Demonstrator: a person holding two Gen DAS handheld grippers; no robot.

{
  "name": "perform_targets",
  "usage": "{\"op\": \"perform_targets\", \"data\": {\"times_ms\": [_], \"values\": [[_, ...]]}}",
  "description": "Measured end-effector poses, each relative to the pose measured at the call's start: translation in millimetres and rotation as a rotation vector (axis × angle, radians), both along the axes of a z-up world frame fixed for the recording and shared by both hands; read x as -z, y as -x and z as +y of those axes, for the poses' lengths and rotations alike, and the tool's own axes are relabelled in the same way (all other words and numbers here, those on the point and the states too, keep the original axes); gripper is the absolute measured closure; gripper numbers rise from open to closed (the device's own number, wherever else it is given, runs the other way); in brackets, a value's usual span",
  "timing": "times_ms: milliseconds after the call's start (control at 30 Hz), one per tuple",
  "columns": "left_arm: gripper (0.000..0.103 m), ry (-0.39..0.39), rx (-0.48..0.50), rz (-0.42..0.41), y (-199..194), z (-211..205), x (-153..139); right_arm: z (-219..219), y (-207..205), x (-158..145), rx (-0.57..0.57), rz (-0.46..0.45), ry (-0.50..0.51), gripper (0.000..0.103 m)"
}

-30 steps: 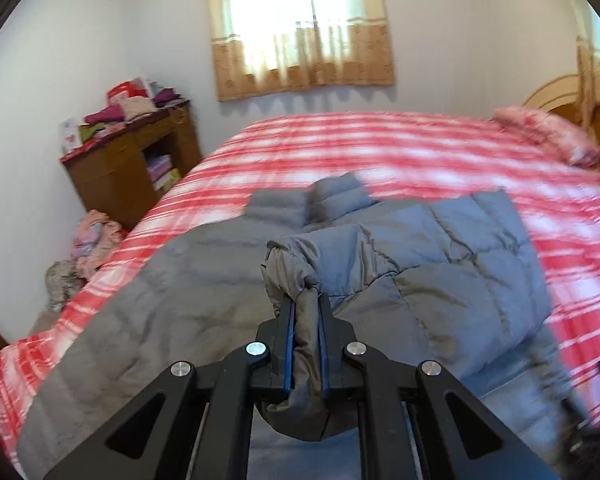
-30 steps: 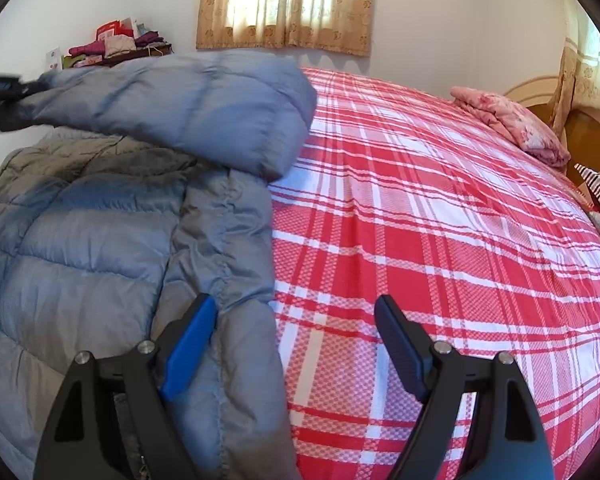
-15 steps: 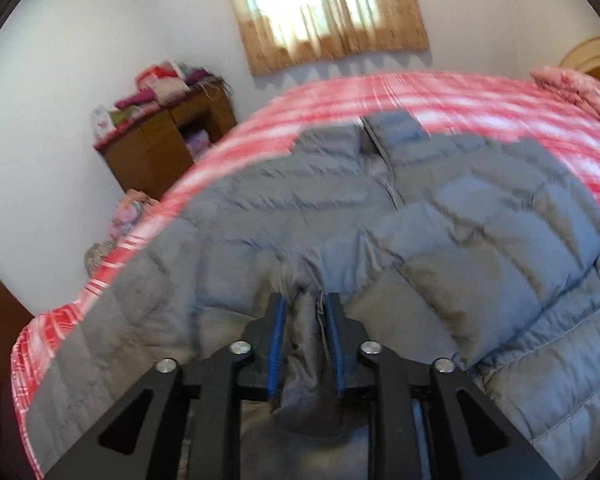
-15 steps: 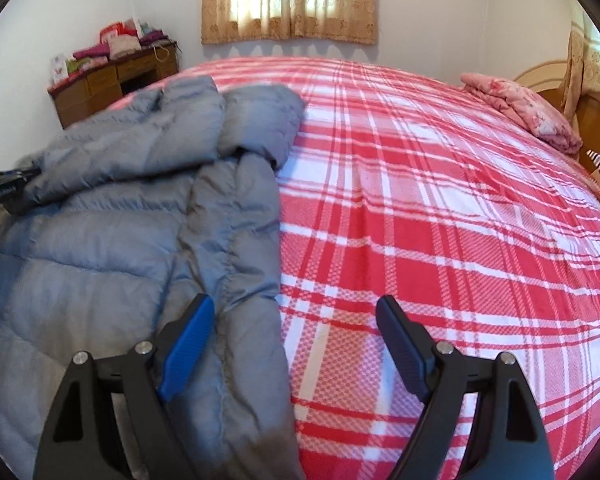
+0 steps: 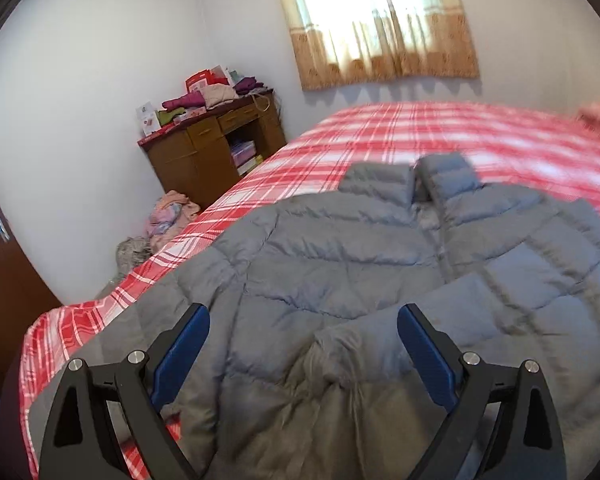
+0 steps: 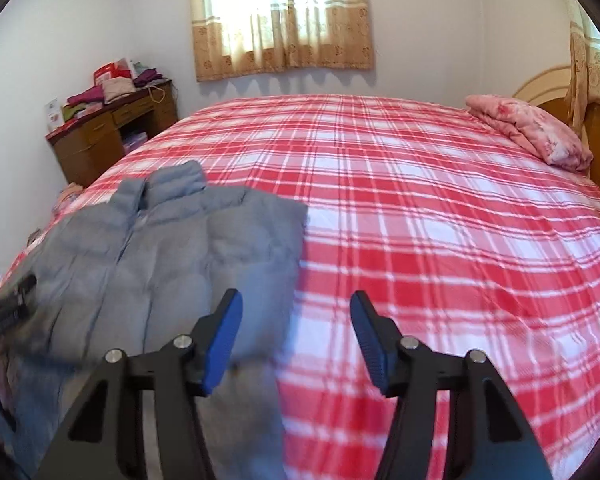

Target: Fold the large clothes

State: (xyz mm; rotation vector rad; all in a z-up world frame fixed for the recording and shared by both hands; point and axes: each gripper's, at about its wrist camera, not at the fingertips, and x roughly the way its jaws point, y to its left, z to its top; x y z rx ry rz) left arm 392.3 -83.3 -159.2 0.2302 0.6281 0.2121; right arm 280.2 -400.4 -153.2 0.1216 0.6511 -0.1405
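A grey quilted puffer jacket (image 5: 360, 264) lies flat on the red plaid bed (image 5: 440, 132), collar toward the window, with a sleeve folded across its front. My left gripper (image 5: 302, 350) hovers over the jacket's lower part, its jaws opening wide; the sleeve cuff (image 5: 332, 356) lies loose below them, touched by neither pad. In the right wrist view the jacket (image 6: 188, 248) sits at the left of the bed (image 6: 440, 220). My right gripper (image 6: 296, 336) hangs above the jacket's right edge, jaws closing with nothing between them. The left gripper's blurred tip (image 6: 8, 304) shows at that view's left edge.
A wooden desk (image 5: 216, 144) piled with folded clothes stands by the far-left wall, with a heap of clothes (image 5: 168, 216) on the floor beside it. A folded pink quilt (image 6: 532, 132) lies near the headboard (image 6: 560, 96). A curtained window (image 6: 280, 16) is behind the bed.
My left gripper lowered the sleeve onto the jacket and opened, letting the cuff go. My right gripper rose and drew back from the jacket's edge, its jaws narrower than before.
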Motion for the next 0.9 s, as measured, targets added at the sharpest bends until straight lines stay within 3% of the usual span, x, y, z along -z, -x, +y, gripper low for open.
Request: {"op": "perform_targets", "data": {"times_ms": [133, 333, 533, 733, 833, 900], "values": [[0.008, -0.048, -0.035, 0.063, -13, 4, 30, 20, -32, 28, -0.071, 0.046, -0.015, 0.048], [0.008, 0.011, -0.032, 0.094, -11, 18, 45, 38, -43, 68, -0.117, 0.114, 0.015, 0.05], [0.008, 0.06, -0.01, 0.129, 3, 21, 50, 37, -47, 72, -0.13, 0.132, 0.008, 0.048], [0.008, 0.069, -0.007, 0.134, 4, 22, 48, 45, -51, 73, -0.128, 0.149, 0.065, 0.047], [0.008, 0.071, -0.009, 0.139, 8, 25, 37, 44, -51, 70, -0.132, 0.156, 0.066, 0.047], [0.008, 0.095, -0.009, 0.08, 20, 28, 18, 47, -44, 59, -0.121, 0.14, 0.101, 0.048]]}}
